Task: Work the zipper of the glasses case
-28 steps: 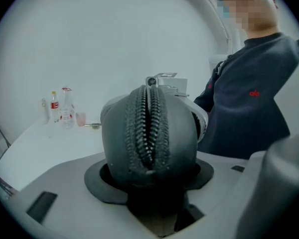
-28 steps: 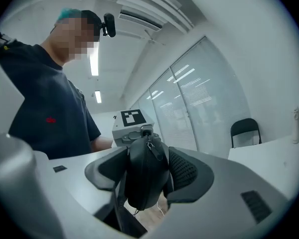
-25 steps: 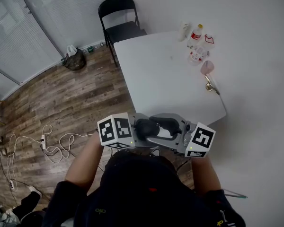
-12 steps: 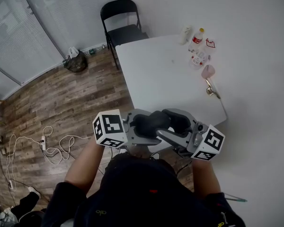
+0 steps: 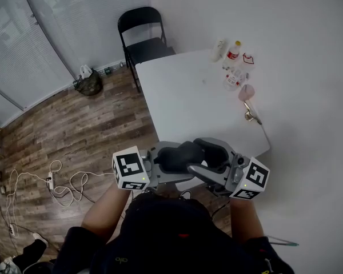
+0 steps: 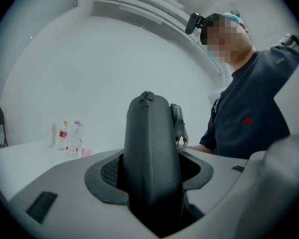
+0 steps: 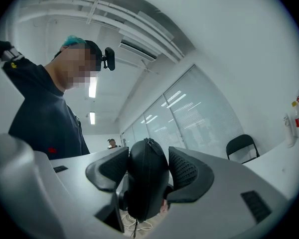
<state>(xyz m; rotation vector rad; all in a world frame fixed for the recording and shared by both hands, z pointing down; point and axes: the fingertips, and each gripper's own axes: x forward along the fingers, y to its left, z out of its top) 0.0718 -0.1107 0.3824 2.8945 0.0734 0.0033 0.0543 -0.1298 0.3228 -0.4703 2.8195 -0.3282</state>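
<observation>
A dark grey zippered glasses case (image 5: 180,154) hangs in the air over the near edge of the white table (image 5: 188,101), held between both grippers. My left gripper (image 5: 167,160) has one end of it; its jaws are closing a little, with the pads pressed on the case (image 6: 152,153). The zipper pull (image 6: 147,94) shows at the case's top. My right gripper (image 5: 210,153) is shut on the other end, and the case (image 7: 147,180) is wedged between its ribbed pads (image 7: 187,171), zipper seam facing the camera.
Bottles (image 5: 233,53), a pink cup (image 5: 246,92) and a small metal item (image 5: 251,114) stand along the table's far right side by the wall. A black folding chair (image 5: 143,33) stands beyond the table. Cables (image 5: 51,178) and a bag (image 5: 88,81) lie on the wooden floor at left.
Both grippers have drifted apart a little and lower in the head view, still holding the case between them. The case has turned slightly.
</observation>
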